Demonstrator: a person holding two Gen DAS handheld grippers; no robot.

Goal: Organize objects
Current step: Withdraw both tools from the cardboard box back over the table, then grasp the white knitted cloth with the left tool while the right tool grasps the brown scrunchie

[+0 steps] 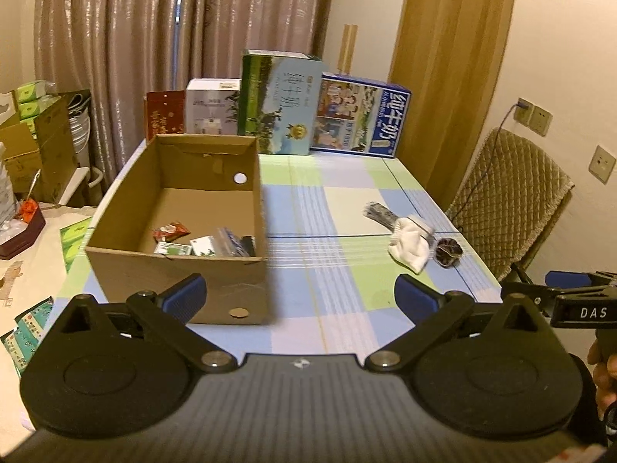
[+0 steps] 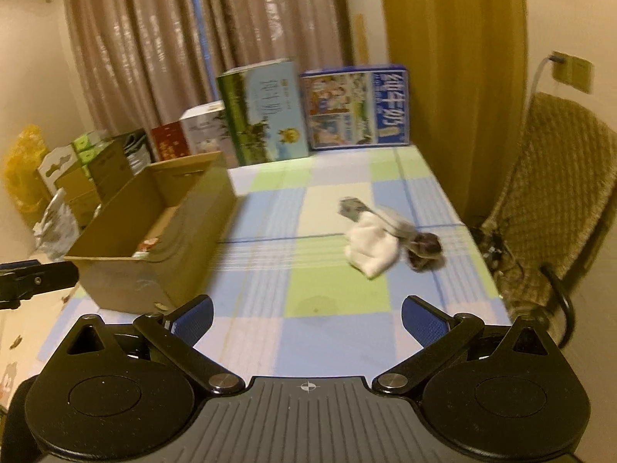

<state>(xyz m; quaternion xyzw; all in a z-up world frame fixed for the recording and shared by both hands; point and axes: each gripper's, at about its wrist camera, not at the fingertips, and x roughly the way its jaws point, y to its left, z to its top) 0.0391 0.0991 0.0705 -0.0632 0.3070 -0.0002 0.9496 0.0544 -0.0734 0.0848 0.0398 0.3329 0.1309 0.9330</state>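
While both grippers' jaws sit spread, cardboard box (image 1: 181, 239) w/ red packet (image 1: 169, 230), probably snack pkts.

We are looking at our left black plastic two-finger gripper (image 1: 300, 296): ribbed blue rubber pads (image 1: 184, 298) are tipping its fingers, silver pivot screws are shining on black link arms, and round black discs are flanking a ribbed grey body. Our right matching black gripper (image 2: 307, 318) is showing white "DAS" lettering in the left view.
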